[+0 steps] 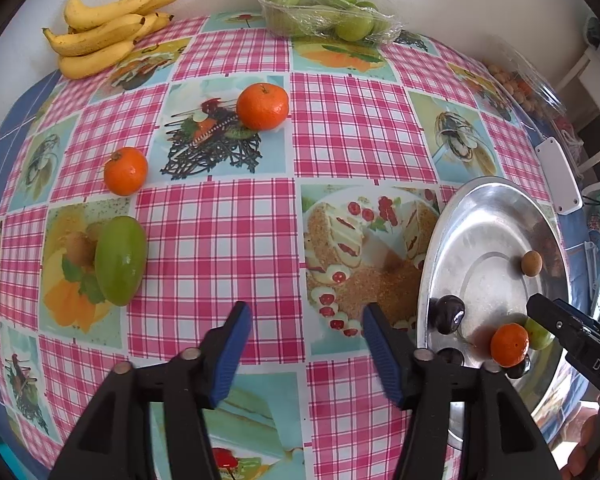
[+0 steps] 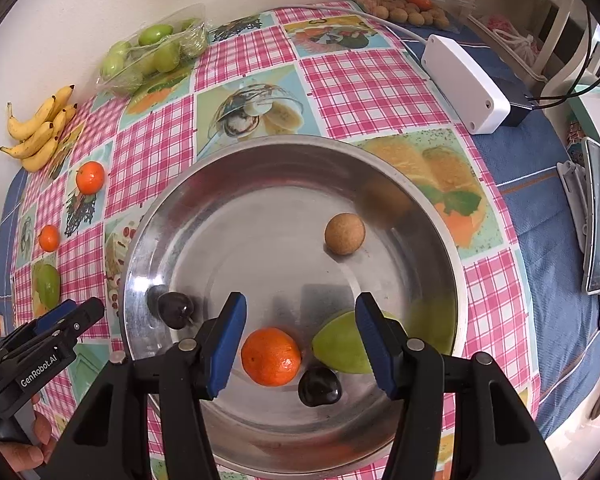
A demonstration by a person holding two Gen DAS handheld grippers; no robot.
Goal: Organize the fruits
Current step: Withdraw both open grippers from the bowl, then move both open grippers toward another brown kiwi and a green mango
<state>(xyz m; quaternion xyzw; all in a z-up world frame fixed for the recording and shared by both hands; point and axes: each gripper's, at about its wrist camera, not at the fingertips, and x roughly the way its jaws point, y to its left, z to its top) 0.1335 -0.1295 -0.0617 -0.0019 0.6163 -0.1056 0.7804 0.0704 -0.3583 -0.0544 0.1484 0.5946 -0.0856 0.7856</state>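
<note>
In the left wrist view my left gripper [image 1: 306, 320] hangs open over the checked tablecloth with nothing between its fingers. Ahead and to its left lie a green mango [image 1: 121, 261] and two tangerines [image 1: 125, 171] [image 1: 263, 106]. My right gripper [image 2: 300, 340] stands open above the metal bowl [image 2: 260, 152]. Under it lie a tangerine [image 2: 271, 356], a green fruit [image 2: 340, 346] partly hidden by the right finger, and a dark plum [image 2: 319, 387]; no pad presses on any of them. A second plum [image 2: 175, 309] and a small brown fruit [image 2: 344, 233] also lie in the bowl.
Bananas [image 1: 104, 28] and a plastic tray of green fruits [image 1: 324, 8] sit at the back by the wall. A white box [image 2: 466, 84] with a cable and a clear box of small brown fruits [image 2: 408, 10] stand beyond the bowl. A phone [image 2: 598, 216] lies at the right.
</note>
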